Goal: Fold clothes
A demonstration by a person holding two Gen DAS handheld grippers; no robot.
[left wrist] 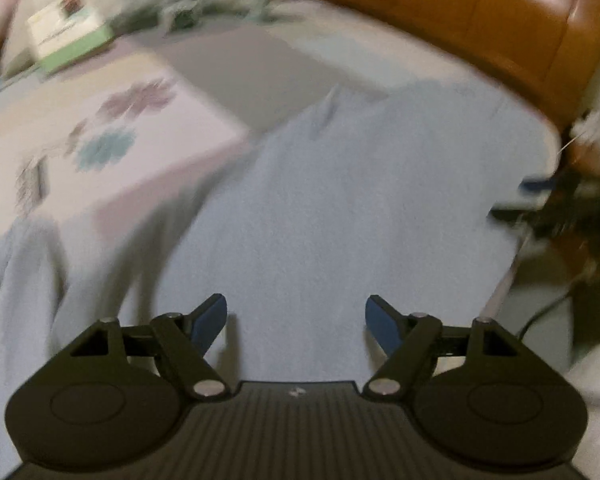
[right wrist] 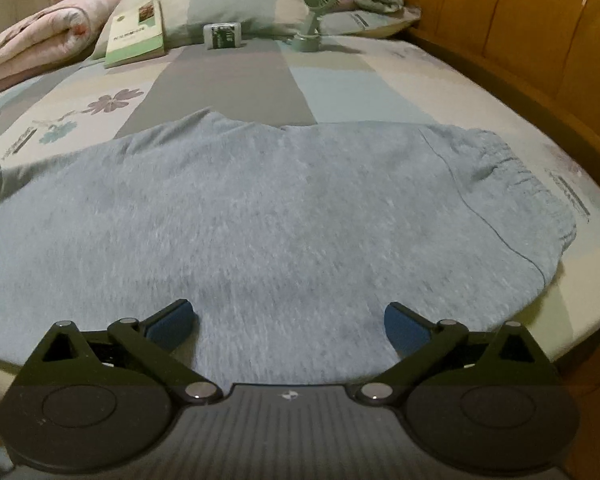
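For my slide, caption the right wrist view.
Open right gripper over a grey garment spread flat on the bed.

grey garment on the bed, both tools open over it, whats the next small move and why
Probably lower the right tool onto the near edge of the grey garment and close on it. The garment lies spread flat on the bed, still unfolded, and both tools, the left tool too, stand open with fabric under them but nothing pinched.
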